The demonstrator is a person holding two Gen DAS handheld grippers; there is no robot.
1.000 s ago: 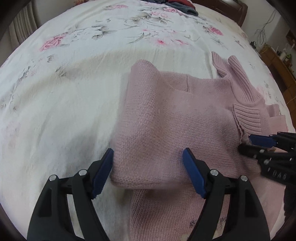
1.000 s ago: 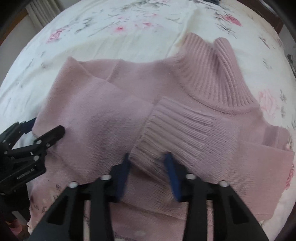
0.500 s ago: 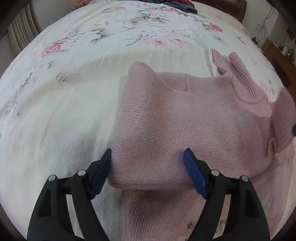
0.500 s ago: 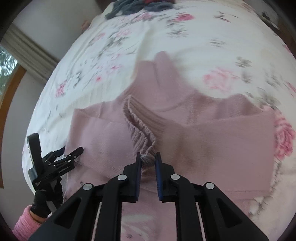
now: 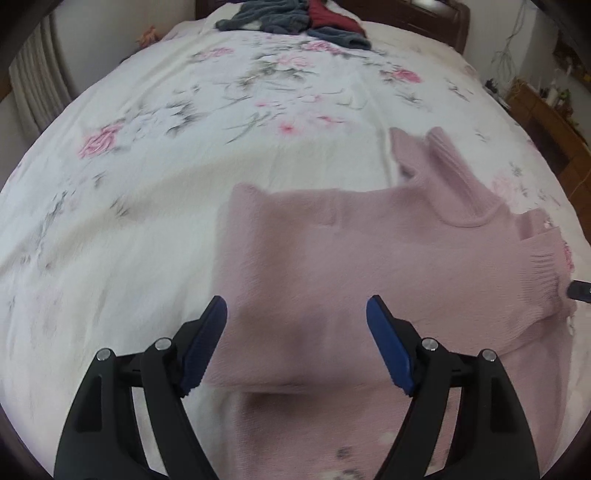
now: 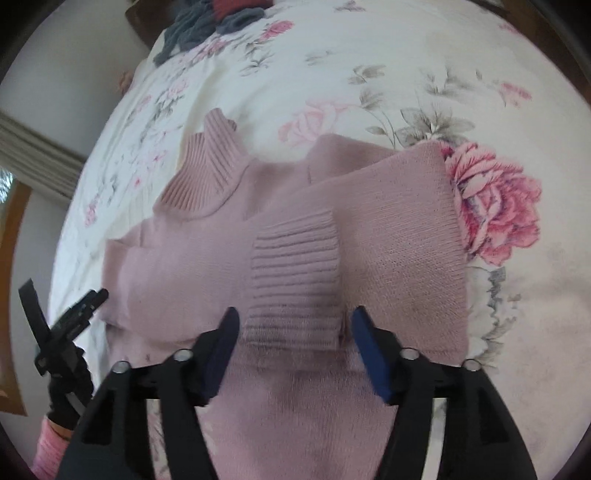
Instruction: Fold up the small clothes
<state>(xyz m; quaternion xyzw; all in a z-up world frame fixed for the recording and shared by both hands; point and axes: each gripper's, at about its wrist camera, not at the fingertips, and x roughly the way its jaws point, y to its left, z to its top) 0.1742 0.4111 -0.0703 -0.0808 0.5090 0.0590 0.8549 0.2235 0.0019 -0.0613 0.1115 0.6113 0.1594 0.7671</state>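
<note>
A small pink knit turtleneck sweater (image 5: 369,258) (image 6: 280,243) lies flat on the flowered bedsheet (image 5: 166,155). Both sleeves are folded in over the body. The ribbed cuff (image 6: 295,284) of one sleeve rests across the chest, just ahead of my right gripper (image 6: 295,325), which is open with nothing between its blue pads. My left gripper (image 5: 297,314) hovers open over the folded left side of the sweater. In the right wrist view the left gripper (image 6: 77,310) shows at the far left, held by a gloved hand with a pink sleeve (image 6: 48,450). The ribbed collar (image 6: 207,173) points away.
A heap of dark grey and red clothes (image 5: 295,18) lies at the far end of the bed by the wooden headboard (image 5: 436,11). A wooden cabinet (image 5: 546,122) stands off the bed's right side. White sheet spreads to the left of the sweater.
My right gripper, shut on the sleeve cuff half a second ago, has laid the sleeve across the chest and opened. The left gripper has drawn back slightly, still open.
</note>
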